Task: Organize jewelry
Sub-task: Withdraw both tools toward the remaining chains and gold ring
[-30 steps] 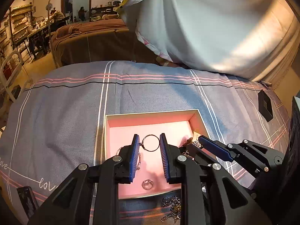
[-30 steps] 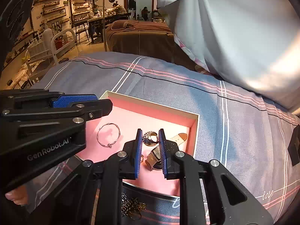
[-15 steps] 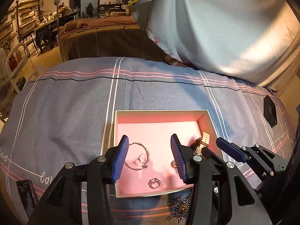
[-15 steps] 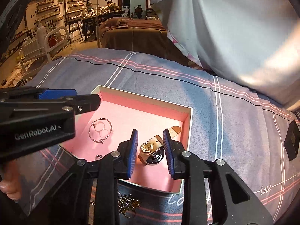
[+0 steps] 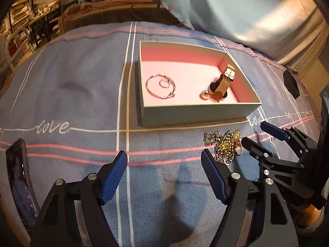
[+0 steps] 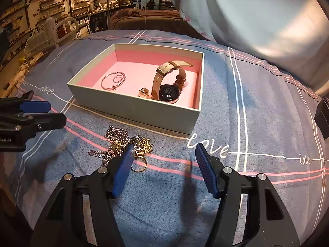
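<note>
A pale box with pink lining point(image 5: 197, 112) point(image 6: 131, 107) sits on the bed. Inside lie a thin bangle point(image 5: 160, 86) point(image 6: 112, 81) with a small ring in it, a gold ring point(image 5: 205, 95) point(image 6: 144, 93) and a watch with a beige strap point(image 5: 223, 82) point(image 6: 169, 82). A tangle of gold and silver chains point(image 5: 225, 144) point(image 6: 121, 144) with a gold ring point(image 6: 138, 165) lies on the cover in front of the box. My left gripper point(image 5: 164, 175) is open and empty, well back from the box. My right gripper point(image 6: 163, 166) is open and empty, its left finger just over the chains.
The bed cover point(image 5: 72, 103) is blue-grey with pink and white stripes. A dark phone point(image 5: 18, 185) lies at the left edge. A small black box point(image 5: 291, 83) point(image 6: 322, 115) sits at the right. A large white pillow point(image 6: 257, 16) lies behind.
Both grippers have pulled back out of the box toward the near edge and opened wide. The bangle, rings and watch stay in the box.
</note>
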`<state>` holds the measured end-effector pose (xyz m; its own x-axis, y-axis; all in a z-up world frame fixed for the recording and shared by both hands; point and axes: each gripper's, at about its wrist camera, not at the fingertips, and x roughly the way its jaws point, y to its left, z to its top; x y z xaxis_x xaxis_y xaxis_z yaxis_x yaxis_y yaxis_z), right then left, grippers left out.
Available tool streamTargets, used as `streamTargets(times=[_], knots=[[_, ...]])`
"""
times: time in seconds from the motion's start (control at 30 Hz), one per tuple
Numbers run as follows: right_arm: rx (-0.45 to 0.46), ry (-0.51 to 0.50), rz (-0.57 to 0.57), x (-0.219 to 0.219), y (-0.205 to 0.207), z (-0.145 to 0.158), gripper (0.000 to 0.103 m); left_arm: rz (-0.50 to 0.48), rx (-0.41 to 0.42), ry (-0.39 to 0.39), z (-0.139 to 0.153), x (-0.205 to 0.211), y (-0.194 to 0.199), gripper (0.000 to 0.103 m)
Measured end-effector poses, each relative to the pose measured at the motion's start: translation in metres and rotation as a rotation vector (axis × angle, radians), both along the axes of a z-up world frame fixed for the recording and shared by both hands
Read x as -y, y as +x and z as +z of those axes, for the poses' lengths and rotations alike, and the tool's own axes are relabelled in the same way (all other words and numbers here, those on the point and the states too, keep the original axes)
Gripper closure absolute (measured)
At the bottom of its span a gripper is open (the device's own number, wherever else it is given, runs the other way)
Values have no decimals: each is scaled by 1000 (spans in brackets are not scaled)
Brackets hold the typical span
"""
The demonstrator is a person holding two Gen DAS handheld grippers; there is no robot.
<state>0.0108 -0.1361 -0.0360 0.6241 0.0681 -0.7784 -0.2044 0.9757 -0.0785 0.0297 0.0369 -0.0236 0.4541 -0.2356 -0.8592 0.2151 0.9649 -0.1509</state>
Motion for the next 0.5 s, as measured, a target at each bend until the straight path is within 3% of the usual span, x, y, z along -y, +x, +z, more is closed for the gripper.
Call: streamTargets(times=[0.07,0.13,0.17,0.3,0.4,0.5], knots=[[13,-19,53,-19,1,-7,41,20,-5,22,-6,-4,0,30],[-18,111,158,-28,-2,-7,40,29,2,28,-4,-7,0,30],[-4,123,158,-28,-5,-6,40,28,12,32,-2,-7,-1,30],[32,-59,32,-6,-9,-13,38,0,37,51,2,2,-3,30],[9,-33,-101,35,-9,-12,36,-38,30,76,-5,13,-5,29],[27,-12,-96,41,-11,-2,36,-50,32,109,-9,18,-9,29]])
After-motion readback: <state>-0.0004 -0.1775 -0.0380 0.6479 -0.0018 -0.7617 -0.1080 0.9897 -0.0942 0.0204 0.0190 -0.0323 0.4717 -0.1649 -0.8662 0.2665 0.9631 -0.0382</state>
